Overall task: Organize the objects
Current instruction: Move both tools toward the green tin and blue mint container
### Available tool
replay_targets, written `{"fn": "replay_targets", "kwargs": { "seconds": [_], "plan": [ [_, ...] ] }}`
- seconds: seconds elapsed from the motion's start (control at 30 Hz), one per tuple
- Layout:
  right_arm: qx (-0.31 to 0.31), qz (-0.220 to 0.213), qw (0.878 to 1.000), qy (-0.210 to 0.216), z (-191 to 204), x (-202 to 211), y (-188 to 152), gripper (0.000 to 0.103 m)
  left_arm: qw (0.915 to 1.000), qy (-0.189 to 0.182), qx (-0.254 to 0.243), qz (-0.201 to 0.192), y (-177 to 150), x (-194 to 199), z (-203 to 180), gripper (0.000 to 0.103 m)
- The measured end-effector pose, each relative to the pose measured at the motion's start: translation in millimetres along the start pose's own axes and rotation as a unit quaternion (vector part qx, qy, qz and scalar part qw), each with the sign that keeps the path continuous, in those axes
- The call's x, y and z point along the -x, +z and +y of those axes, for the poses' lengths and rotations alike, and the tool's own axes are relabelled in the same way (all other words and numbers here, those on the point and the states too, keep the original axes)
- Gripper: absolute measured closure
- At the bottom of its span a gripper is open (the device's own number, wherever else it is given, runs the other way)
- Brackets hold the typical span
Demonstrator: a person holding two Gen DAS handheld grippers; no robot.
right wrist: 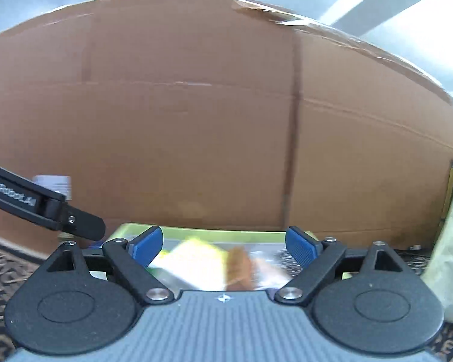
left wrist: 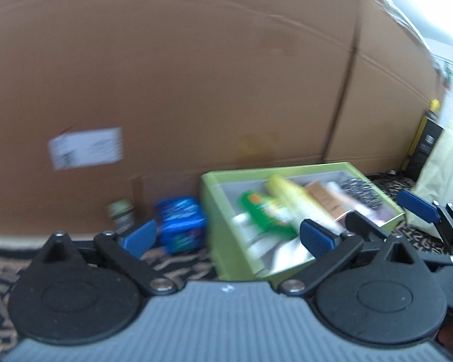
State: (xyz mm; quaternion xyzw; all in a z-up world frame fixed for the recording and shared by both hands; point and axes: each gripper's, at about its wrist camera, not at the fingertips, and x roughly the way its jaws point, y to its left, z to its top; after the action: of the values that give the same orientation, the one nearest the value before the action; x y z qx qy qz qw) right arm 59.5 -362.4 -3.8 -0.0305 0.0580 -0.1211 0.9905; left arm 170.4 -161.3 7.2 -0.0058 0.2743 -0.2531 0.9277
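A green tray [left wrist: 223, 211] sits on the patterned carpet [left wrist: 3, 274] against a big cardboard box [left wrist: 196, 75]. In it lie a green packet [left wrist: 265, 211], a yellow bottle [left wrist: 290, 196], an orange carton [left wrist: 323, 199] and, at the far right end, a steel scourer [left wrist: 359, 190]; all blurred. Left of the tray are a blue pack [left wrist: 181, 223] and, farther left, a small jar [left wrist: 122, 214].

The left tongs [left wrist: 226, 235] are spread wide and hold nothing, level above the tray's near left part. The right tongs [right wrist: 223, 242] are also wide and empty, over the tray's right part. A white bag [left wrist: 441, 175] stands at far right.
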Motion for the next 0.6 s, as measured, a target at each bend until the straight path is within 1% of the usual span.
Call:
{"fn": "replay_targets", "kwargs": {
  "seconds": [0.13,0.2,0.27,0.3,0.33,0.43,0.5,0.6],
  "plan": [
    [0.007,0.015,0.998,0.053,39,15,-5,0.012,0.9986,0.038,0.034,0.011,-21,18,45,0.0],
    [0.009,0.02,0.996,0.081,59,18,-6,0.015,0.997,0.062,0.044,0.014,-30,24,67,0.0],
    [0.015,0.027,0.993,0.113,82,22,-8,0.027,0.995,0.083,0.054,0.016,-34,29,88,0.0],
    [0.022,0.032,0.991,0.129,96,23,-10,0.03,0.9938,0.092,0.06,0.016,-36,31,97,0.0],
    [0.027,0.039,0.989,0.139,107,21,-12,0.034,0.9928,0.099,0.066,0.015,-38,36,107,0.0],
    [0.035,0.071,0.984,0.163,139,5,-20,0.04,0.9899,0.115,0.083,0.007,-41,44,127,0.0],
    [0.043,0.089,0.982,0.163,156,-13,-27,0.04,0.9892,0.117,0.089,0.005,-43,46,136,0.0],
    [0.038,0.118,0.983,0.138,166,-38,-40,0.039,0.9894,0.117,0.085,0.003,-43,44,140,0.0]
  ]
}}
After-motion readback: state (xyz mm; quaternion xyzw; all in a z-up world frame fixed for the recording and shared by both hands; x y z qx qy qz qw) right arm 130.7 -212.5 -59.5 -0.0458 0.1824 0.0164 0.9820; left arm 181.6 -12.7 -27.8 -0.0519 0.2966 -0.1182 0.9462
